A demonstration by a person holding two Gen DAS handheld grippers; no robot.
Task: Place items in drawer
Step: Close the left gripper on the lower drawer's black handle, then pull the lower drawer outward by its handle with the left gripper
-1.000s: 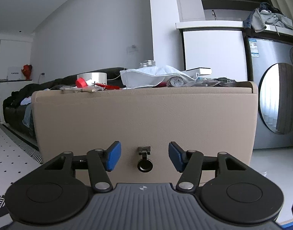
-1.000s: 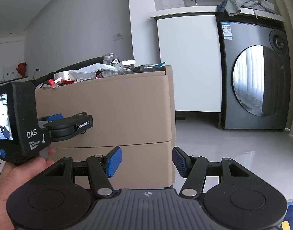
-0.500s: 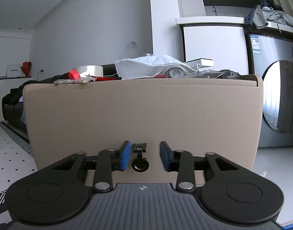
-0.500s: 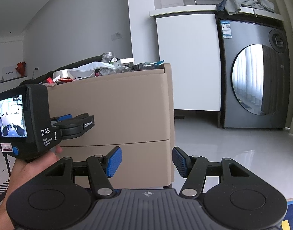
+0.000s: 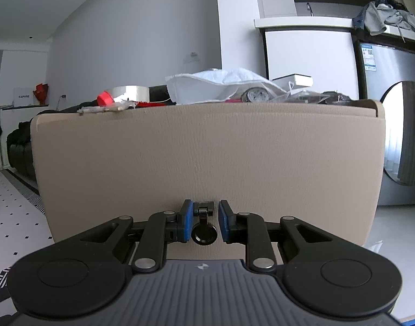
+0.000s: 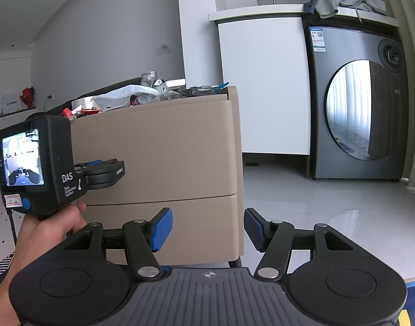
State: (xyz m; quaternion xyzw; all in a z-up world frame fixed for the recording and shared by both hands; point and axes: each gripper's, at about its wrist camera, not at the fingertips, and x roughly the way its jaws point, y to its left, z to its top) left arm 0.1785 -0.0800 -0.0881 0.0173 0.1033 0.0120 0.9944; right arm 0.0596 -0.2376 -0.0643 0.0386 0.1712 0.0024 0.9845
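Note:
A beige cabinet fills the left wrist view, and its upper drawer front [image 5: 207, 149] is closed. Low on that front hangs a black ring pull [image 5: 205, 233]. My left gripper [image 5: 205, 221] is shut on this pull, a blue pad on each side. Cluttered on the cabinet top are a white plastic bag [image 5: 221, 84], a tape roll [image 5: 131, 92], a red cap [image 5: 105, 98] and a white box [image 5: 292, 80]. My right gripper [image 6: 207, 229] is open and empty, held back from the cabinet's right corner, facing the lower drawer front [image 6: 196, 217].
A person's hand [image 6: 52, 225] holds the left gripper's body [image 6: 44, 163] at the cabinet front. A grey washing machine [image 6: 356, 108] and a white cupboard [image 6: 261, 81] stand behind on the right. A dark sofa [image 5: 20, 149] is far left. Glossy floor [image 6: 316, 203] lies to the right.
My left gripper moved in to the drawer front and its fingers closed from wide apart onto the ring pull. The right gripper stayed almost still and open.

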